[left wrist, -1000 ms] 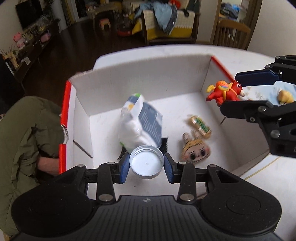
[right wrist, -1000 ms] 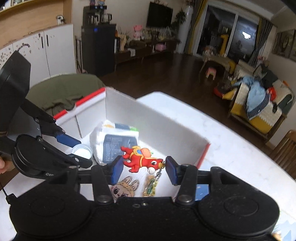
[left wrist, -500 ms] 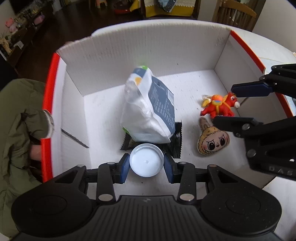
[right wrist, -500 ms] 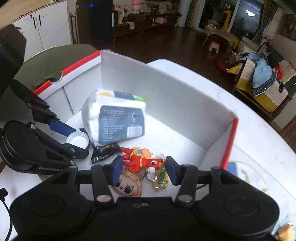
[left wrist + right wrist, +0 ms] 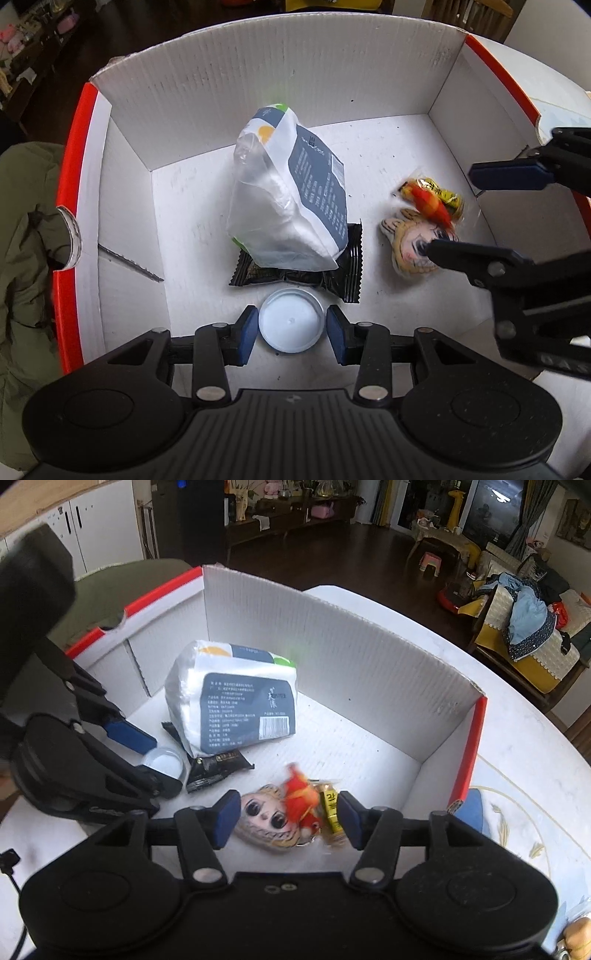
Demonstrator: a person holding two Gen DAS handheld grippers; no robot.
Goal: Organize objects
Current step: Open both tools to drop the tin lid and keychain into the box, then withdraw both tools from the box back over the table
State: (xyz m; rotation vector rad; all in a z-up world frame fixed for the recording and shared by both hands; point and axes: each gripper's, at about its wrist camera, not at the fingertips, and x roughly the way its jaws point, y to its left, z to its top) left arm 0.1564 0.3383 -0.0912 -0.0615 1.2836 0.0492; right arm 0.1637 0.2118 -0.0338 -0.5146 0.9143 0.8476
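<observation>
Lid (image 5: 291, 319), light and rigid, sits between the left hand-held gripper (image 5: 291, 325)'s spread fingers; right hand-held gripper (image 5: 286, 818) gapes wide, empty.

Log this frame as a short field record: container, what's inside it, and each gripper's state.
container: white cardboard box with red edges
contents: tissue pack lying on a black wrapper; doll-face charm; yellow sachet
left gripper: jaws open, white lid lying between them on the box floor
right gripper: jaws open, red toy blurred, apparently just dropped onto the charm
</observation>
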